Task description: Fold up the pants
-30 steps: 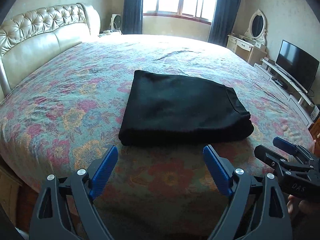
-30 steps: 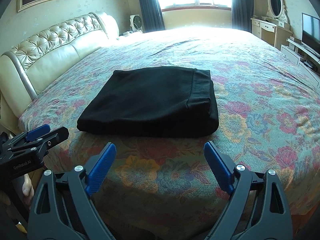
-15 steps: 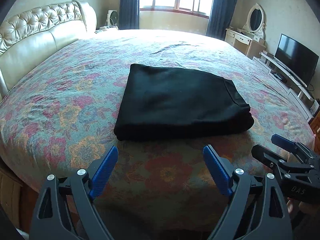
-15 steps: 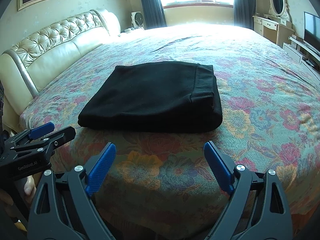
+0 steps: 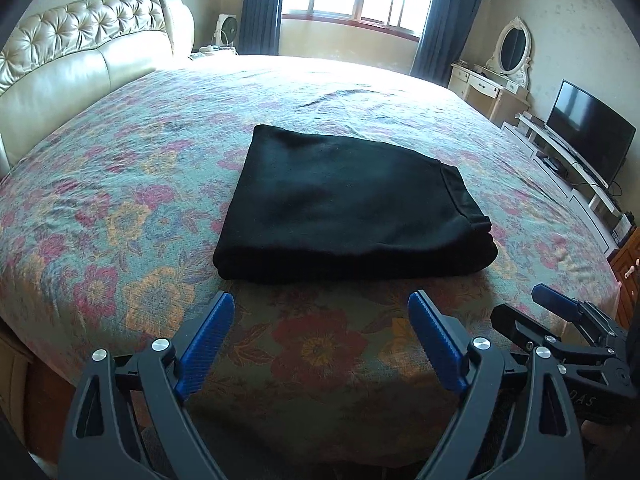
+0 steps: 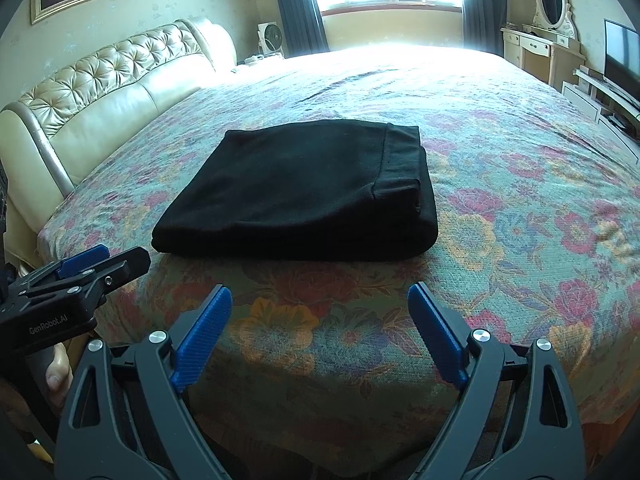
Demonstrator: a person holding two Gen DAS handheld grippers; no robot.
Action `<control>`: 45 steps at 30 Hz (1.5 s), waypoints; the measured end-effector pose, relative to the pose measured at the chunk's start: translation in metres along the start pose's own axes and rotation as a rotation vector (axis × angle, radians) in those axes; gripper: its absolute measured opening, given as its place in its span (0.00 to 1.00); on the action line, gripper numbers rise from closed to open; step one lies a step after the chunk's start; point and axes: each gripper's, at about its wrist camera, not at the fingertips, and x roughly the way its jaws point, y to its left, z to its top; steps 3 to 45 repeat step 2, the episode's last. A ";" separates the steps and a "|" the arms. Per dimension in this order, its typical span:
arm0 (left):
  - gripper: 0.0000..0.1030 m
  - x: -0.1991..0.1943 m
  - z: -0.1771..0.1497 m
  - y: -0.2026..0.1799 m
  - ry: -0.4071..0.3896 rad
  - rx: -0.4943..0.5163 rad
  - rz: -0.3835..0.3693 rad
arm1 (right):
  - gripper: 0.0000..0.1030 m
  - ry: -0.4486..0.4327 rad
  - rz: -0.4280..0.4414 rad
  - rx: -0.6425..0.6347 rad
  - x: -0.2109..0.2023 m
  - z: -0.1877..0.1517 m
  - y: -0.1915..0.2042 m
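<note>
Bed, floral cover, fills both views; headboard at left, window far. Soft, slightly rumpled surface: any drag across it would likely pull the cover along with the cloth.

Pants, black, lie near the bed's near edge as a compact multi-layer rectangle, waistband along the right side. Folding looks essentially done. Main risk, by my reading: a further grab pinching only the top layer, peeling the stack open; or a nudge on the near fold skewing it toward the edge.

Left gripper and right gripper both hover just short of the near fold, fingers spread wide, nothing between them, not touching cloth. Held close side by side, they could knock each other if either swings inward.
</note>
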 end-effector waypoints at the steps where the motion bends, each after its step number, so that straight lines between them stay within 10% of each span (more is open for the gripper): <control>1: 0.85 0.000 0.000 0.000 -0.004 0.003 0.006 | 0.87 0.001 -0.001 0.004 0.000 0.000 -0.002; 45: 0.85 -0.001 0.000 -0.001 -0.006 0.006 0.009 | 0.87 0.002 -0.001 0.008 0.000 0.000 -0.003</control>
